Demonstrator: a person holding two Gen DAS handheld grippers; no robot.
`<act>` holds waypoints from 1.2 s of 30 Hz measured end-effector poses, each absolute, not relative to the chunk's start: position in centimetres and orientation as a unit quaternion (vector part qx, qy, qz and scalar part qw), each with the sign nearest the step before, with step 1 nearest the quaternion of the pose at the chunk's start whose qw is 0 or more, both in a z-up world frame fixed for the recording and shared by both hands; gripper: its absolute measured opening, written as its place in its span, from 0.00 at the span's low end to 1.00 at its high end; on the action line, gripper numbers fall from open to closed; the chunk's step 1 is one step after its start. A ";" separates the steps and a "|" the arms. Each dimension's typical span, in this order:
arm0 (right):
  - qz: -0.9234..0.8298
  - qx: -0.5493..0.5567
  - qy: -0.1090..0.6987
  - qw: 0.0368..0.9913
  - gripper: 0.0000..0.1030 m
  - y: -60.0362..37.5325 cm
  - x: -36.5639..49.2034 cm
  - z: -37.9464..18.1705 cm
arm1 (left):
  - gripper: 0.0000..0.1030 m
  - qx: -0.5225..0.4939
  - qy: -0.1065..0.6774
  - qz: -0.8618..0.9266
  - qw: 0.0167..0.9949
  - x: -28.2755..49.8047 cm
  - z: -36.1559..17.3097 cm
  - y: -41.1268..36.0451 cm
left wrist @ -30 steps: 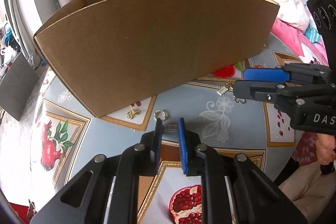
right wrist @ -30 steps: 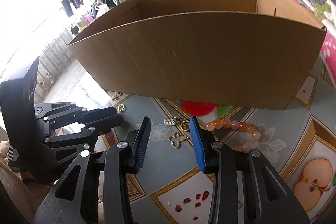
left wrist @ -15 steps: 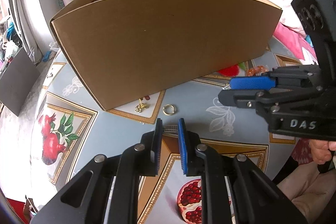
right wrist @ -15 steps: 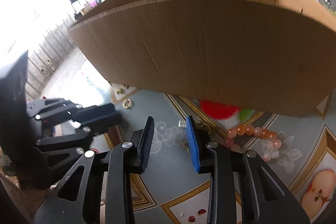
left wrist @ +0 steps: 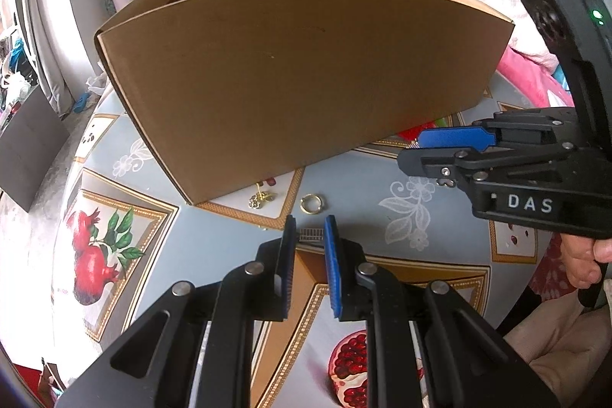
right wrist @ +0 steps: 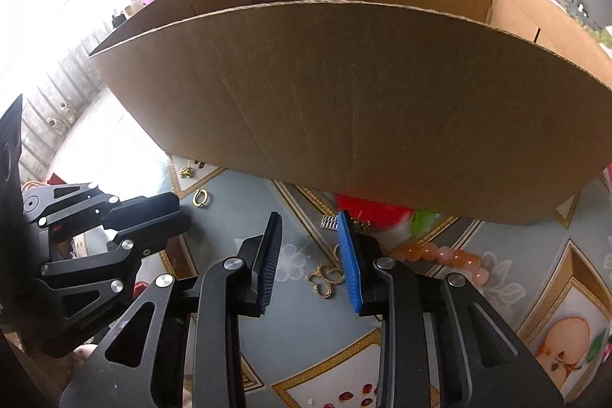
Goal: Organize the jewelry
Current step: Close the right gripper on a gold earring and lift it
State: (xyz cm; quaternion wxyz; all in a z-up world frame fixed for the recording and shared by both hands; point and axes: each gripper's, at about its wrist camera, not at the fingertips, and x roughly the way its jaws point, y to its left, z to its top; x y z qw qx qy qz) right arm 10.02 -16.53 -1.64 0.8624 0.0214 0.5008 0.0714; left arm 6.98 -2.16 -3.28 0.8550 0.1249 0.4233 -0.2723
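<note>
While you hold both claws low over the fruit-patterned blue-grey tabletop point(left wrist: 214, 236), the big open brown cardboard box point(left wrist: 298, 79) stands just behind them, its near wall filling much of both views. Your left claw point(left wrist: 310, 236) has its blue pads drawn close, and a small silver ribbed bar-shaped piece point(left wrist: 310, 234) sits in the narrow gap at their tips; you cannot tell from either view whether the pads actually press on it. Just beyond those tips a plain gold ring point(left wrist: 312, 204) lies flat on the tabletop, with a small gold clustered earring point(left wrist: 260, 199) beside it, near the foot of the box.

Your right claw point(right wrist: 308, 232) has just been closing, yet its pads are still apart with nothing pinched between them. A twisted gold rope-pattern brooch in a bow shape point(right wrist: 325, 280) lies on the tabletop below the gap, close to the right pad. Beyond the right fingertip a second small silver ribbed charm point(right wrist: 329, 222) on a gold chain lies near the box wall. A string of peach-orange round beads point(right wrist: 447, 255) curls to the right of that claw.
</note>
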 end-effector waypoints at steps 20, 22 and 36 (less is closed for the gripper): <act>0.142 0.023 0.490 0.860 0.25 -15.2 10.7 -0.4 | 0.14 0.117 0.418 -0.280 0.856 7.0 -3.4 -1.9; 0.133 -0.001 0.488 0.863 0.20 -14.9 10.4 -0.5 | 0.14 0.117 0.418 -0.280 0.856 7.0 -3.4 -1.9; 0.141 -0.089 0.489 0.856 0.06 -12.8 10.5 -2.2 | 0.14 0.123 0.417 -0.280 0.856 6.9 -3.4 -2.0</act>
